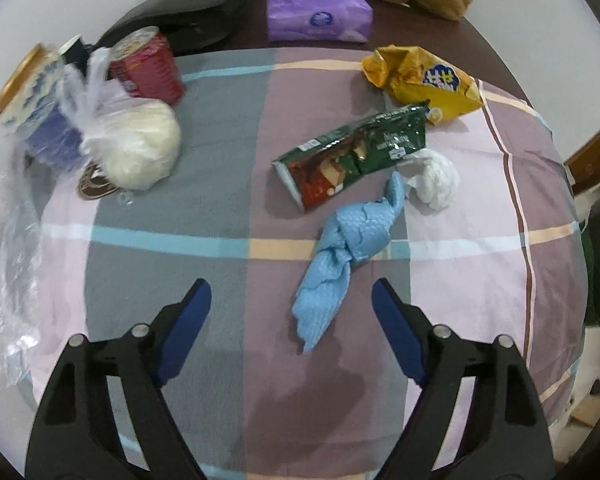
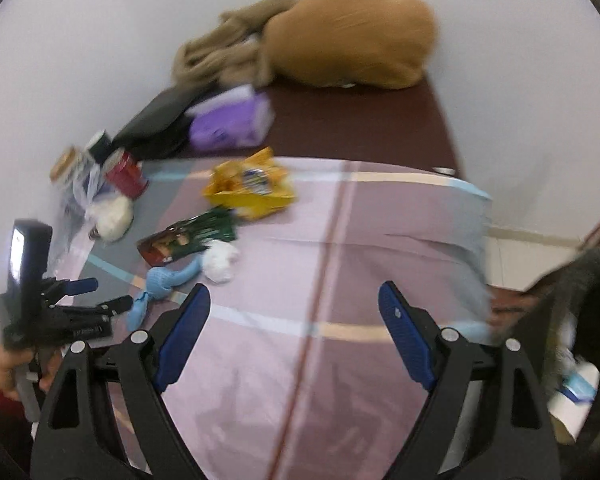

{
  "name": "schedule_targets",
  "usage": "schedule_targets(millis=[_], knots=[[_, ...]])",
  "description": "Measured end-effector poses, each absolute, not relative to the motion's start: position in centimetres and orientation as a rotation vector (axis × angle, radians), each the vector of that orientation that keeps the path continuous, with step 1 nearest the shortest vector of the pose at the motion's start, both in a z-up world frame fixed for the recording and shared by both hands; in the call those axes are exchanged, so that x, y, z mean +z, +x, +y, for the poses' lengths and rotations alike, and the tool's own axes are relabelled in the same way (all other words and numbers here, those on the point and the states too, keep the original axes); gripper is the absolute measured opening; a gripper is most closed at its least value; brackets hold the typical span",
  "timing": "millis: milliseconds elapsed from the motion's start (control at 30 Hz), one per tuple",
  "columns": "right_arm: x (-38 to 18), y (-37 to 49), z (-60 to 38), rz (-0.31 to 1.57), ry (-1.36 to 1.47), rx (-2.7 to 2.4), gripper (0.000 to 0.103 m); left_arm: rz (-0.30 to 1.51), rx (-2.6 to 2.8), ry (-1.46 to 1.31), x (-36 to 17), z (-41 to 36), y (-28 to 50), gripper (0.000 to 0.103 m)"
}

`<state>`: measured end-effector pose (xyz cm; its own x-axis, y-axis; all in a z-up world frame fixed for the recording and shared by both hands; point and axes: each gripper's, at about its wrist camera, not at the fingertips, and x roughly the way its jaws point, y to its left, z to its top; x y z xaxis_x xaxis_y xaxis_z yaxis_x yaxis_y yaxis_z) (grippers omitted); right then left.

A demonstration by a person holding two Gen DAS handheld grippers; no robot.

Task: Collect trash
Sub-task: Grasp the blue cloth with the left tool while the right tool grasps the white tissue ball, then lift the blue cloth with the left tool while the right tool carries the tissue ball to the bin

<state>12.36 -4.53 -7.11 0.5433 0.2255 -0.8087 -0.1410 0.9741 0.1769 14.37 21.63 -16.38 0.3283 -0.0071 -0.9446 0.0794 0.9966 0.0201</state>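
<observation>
Item 1, nearest: left gripper [image 1: 292, 296], blue-padded jaws spread wide, nothing between them, poised above the checked cloth [image 1: 180, 208]. Right gripper [image 2: 294, 300], jaws likewise wide and empty, over bare cloth well to the side of the litter.

Item 2: blue paper towel [image 1: 340, 248], twisted and knotted, soft, quilted, just ahead of the left jaws. Judged the step in hand: lower straight over the knot, the bulkiest part, and close there rather than on the loose flat tail.

Item 3: white tissue wad [image 1: 436, 180], crumpled, touching the towel's far tip.

Item 4: green snack wrapper [image 1: 352, 152], glossy foil, flattened, slippery; likely best pinched at an edge.

Item 5: yellow chip bag [image 1: 424, 84], crinkled, puffed.

Item 6, left side: clear plastic bag [image 1: 136, 140] holding something white and rounded; red can [image 1: 148, 64]; blue-patterned can [image 1: 32, 96], blurred.

Item 7, farthest: purple tissue pack [image 1: 320, 12], soft-sided.
</observation>
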Motion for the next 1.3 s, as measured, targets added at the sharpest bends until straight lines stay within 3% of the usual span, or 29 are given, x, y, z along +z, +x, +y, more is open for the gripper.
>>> schedule_targets(millis=[167,200,267,300,367,600,667,700,733,833,933,1133,1167,1233,1300], knots=[[-10.0,16.1,-0.4,1.037,0.080,0.200,0.084,1.252,-0.110,0.082,-17.8,20.1,15.4,0.062],[-10.2,16.4,-0.2,1.044,0.087,0.199,0.084,1.253,-0.118,0.083,-18.0,19.9,15.5,0.055],[-10.4,17.1,0.4,1.046,0.089,0.194,0.084,1.252,-0.148,0.068,-18.3,19.8,15.6,0.031],[-10.5,17.4,0.5,1.045,0.084,0.193,0.084,1.269,-0.169,0.053,-18.6,19.9,15.6,0.010],[-11.0,18.2,1.6,1.037,0.059,0.190,0.084,1.284,-0.175,0.051,-18.7,20.0,15.1,0.008],[-15.1,20.1,5.8,1.098,0.008,0.231,0.081,1.240,-0.197,0.040,-16.8,22.9,10.4,0.009],[-15.9,20.3,6.7,1.115,-0.014,0.243,0.072,1.239,-0.180,0.033,-16.7,23.7,9.9,0.027],[-16.2,20.4,7.0,1.121,-0.027,0.246,0.069,1.234,-0.171,0.034,-16.6,23.9,9.7,0.051],[-16.5,20.5,7.3,1.132,-0.048,0.248,0.059,1.218,-0.157,0.045,-16.3,24.1,9.4,0.065],[-17.5,20.5,7.8,1.164,-0.073,0.274,0.032,1.195,-0.166,0.067,-15.9,23.9,9.4,0.067],[-17.6,19.9,7.2,1.163,-0.061,0.286,0.029,1.200,-0.168,0.075,-16.2,23.0,10.3,0.074],[-15.4,17.3,4.2,1.135,-0.027,0.272,0.028,1.224,-0.197,0.128,-17.2,20.4,10.9,0.073],[-14.9,16.7,3.6,1.127,-0.020,0.271,0.028,1.231,-0.188,0.141,-17.6,20.3,11.0,0.069],[-13.7,15.1,2.0,1.105,-0.012,0.263,0.028,1.258,-0.177,0.147,-18.4,20.0,11.4,0.051],[-13.0,13.9,1.1,1.093,-0.007,0.258,0.028,1.284,-0.182,0.139,-19.1,19.9,11.6,0.042]])
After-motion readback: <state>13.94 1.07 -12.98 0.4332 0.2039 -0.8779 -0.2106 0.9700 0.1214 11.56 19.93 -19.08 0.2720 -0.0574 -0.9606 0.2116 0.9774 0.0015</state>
